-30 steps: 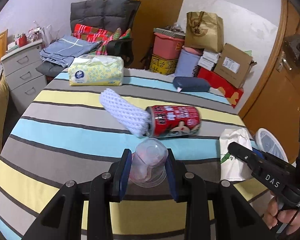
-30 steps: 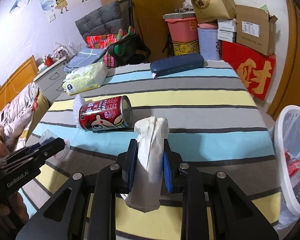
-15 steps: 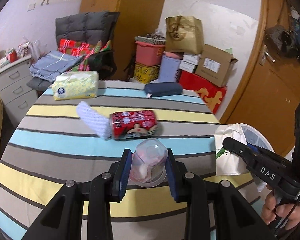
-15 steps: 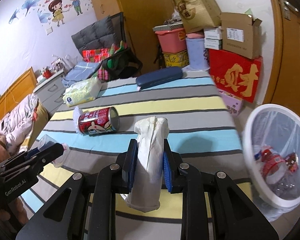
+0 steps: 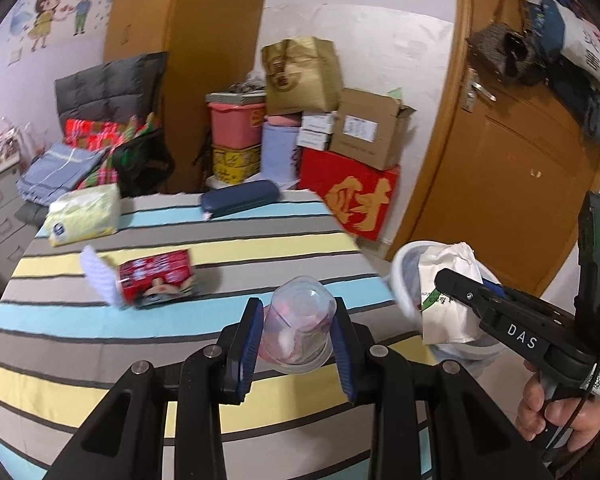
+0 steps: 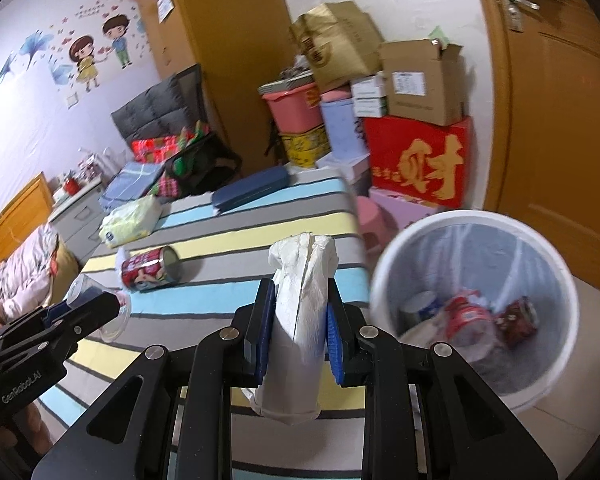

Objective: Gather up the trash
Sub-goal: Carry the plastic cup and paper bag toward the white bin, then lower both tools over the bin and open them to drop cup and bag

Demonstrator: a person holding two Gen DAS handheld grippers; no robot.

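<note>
Right now your left gripper (image 5: 296, 334) has its jaws pinching a clear plastic cup (image 5: 298, 330) with pink bits inside, held above the striped table (image 5: 180, 336). Your right gripper (image 6: 296, 338) has its jaws pressed on a white paper bag (image 6: 300, 308), upright, just beside the white bin (image 6: 476, 220). That bin stands on the floor at the table's right edge, lined with a clear bag; inside you can see two red cans and some pale rubbish, too blurred to name. Farther out, one red can (image 6: 150, 270) lies on its side on the table with a white knitted piece (image 5: 98, 276) at its end. Beyond it rest one yellow tissue pack (image 6: 130, 222) and one dark blue case (image 6: 252, 194), well apart from each other. Behind the table, stacked boxes (image 6: 420, 80), a pink tub (image 6: 292, 106) and a red carton (image 6: 420, 164) stand against the wall, beside a wooden door (image 6: 560, 120).
</note>
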